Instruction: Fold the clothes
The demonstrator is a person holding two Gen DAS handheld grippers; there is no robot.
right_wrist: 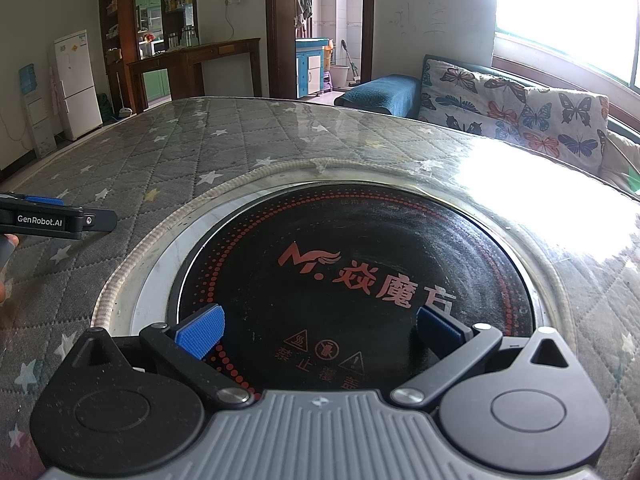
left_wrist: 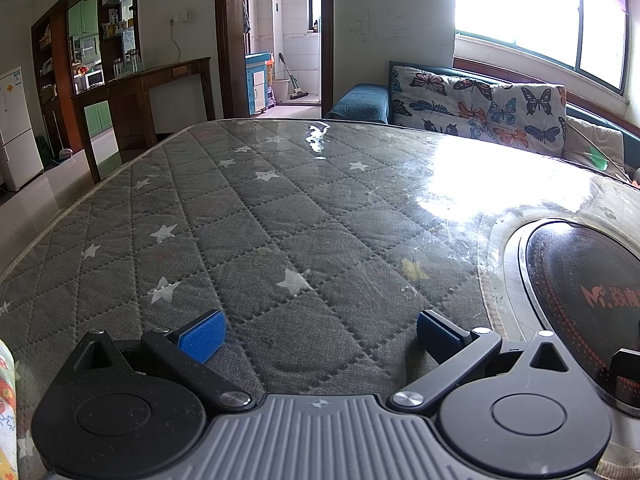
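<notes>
Clothes only at left view's edge; both grippers' jaws wide, empty; right view, cooktop

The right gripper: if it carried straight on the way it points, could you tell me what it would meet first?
Probably the round black cooktop set into the quilted table cover; the open right gripper hangs low over its near edge. Depth is unclear, and if held level it might pass above.

The left gripper hangs level, its blue-padded fingers spread wide and holding nothing. The right gripper sits just to its right, fingers likewise wide apart and bare.
</notes>
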